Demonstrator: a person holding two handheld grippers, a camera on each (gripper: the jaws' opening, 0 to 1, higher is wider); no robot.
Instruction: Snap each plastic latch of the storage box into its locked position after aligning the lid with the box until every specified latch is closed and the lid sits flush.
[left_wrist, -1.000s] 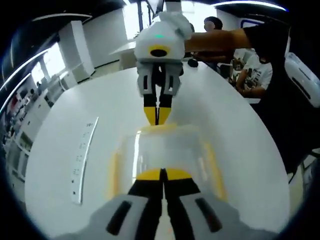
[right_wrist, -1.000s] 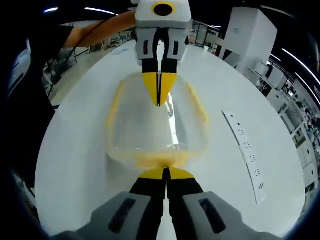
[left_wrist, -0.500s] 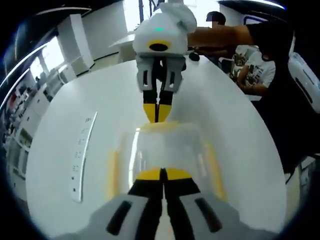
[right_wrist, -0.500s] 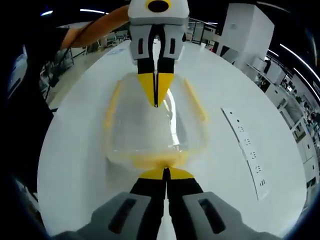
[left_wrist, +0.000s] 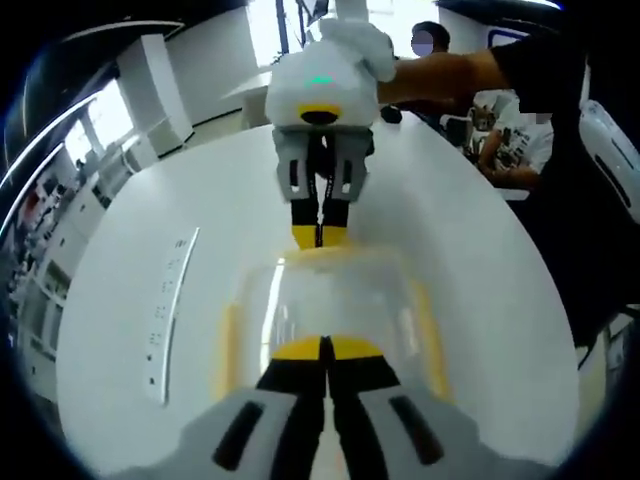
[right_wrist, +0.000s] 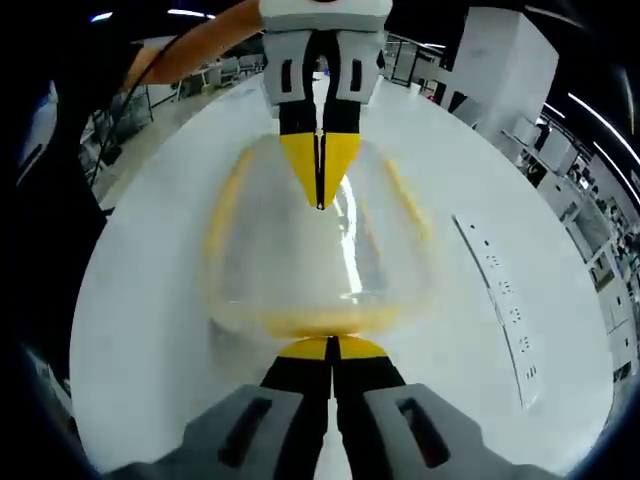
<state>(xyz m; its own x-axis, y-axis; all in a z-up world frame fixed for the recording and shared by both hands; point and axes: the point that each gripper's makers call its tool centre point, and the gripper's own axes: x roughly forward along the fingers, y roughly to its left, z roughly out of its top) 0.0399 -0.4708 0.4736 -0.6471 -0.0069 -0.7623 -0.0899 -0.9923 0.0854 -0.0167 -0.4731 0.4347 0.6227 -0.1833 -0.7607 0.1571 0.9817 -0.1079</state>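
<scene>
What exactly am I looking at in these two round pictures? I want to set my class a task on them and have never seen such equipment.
A person holds two hand-held grippers, each with a fisheye camera looking along its own two jaws. In the left gripper view, the left gripper rises from the bottom, jaws together, and the right gripper faces it from across. The right gripper view is the mirror of that. Between them, on a round white table, sits a clear storage box with yellow latches. Each gripper's closed tip rests at one end of the box, seemingly pressing there; nothing is gripped. A white power strip lies beside the box.
</scene>
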